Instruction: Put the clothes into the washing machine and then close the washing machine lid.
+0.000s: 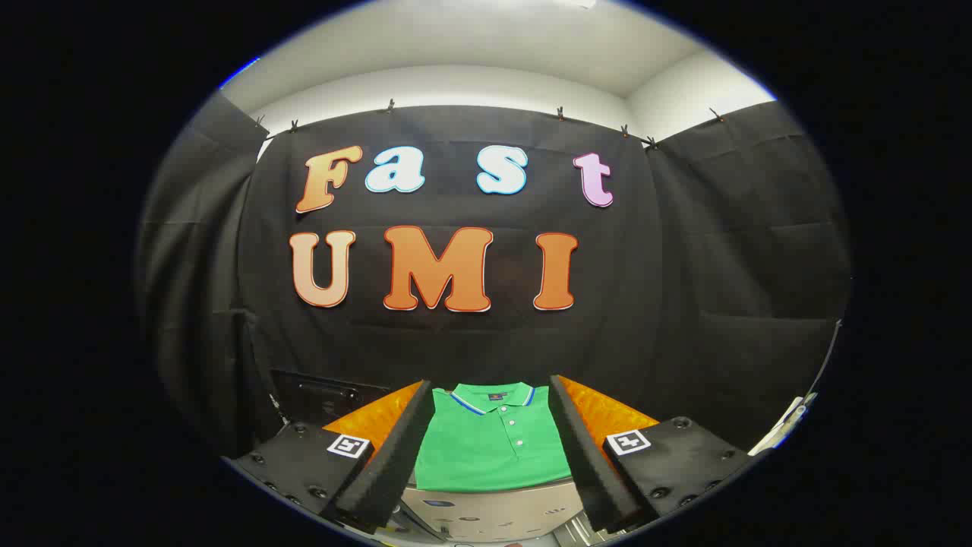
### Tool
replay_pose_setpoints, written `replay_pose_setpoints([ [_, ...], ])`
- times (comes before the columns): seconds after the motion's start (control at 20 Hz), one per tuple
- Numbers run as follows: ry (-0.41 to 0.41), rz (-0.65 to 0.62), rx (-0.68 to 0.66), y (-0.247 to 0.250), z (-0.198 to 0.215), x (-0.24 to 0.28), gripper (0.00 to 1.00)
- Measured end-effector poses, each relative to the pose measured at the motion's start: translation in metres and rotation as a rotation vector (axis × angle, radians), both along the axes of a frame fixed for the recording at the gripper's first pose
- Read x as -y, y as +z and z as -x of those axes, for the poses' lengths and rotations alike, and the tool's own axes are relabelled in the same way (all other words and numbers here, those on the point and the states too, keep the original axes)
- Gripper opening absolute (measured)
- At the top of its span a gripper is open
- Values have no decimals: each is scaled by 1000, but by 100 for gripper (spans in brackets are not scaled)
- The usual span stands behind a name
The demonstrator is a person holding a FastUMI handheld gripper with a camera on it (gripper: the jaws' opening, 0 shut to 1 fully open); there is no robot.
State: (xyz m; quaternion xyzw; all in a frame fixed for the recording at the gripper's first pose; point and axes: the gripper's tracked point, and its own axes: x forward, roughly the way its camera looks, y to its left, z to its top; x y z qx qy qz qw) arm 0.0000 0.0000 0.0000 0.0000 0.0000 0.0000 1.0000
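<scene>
Start of the job, going by the layout: the shirt (490,448) is not yet picked up, so the step in hand is the approach for the first grab. The gripper (490,456) sits low in the frame, its fingers spread wide and holding nothing; the shirt shows in the gap between them, a little beyond the tips. No contact that I can see.

Next move, my guess: go forward and down, close on a fold of fabric, probably near the front edge, then lift and carry to the washer. The grip needs a bunched layer of cloth, since flat cloth may slip out.

Shirt: green polo, folded neat and flat, collar with a blue-and-white stripe along its edge, button placket with small pale buttons, tiny chest logo too small to make out. It lies at bottom centre of the frame on an orange surface (607,414), collar end away from the gripper. Below its near edge a pale, light-coloured panel (493,513) shows; can't tell if that is the washing machine. Lid position unknown.
</scene>
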Motion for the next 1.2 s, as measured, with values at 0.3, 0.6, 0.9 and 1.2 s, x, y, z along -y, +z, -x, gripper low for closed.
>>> replay_pose_setpoints([
  [0.3, -3, -4, -5, -1, -8, 9, 98],
  [0.6, 14, -4, -3, 2, -15, 11, 98],
  [0.9, 17, 15, -7, 0, -25, 13, 98],
  [1.2, 31, -5, -43, -14, -53, 12, 98],
])
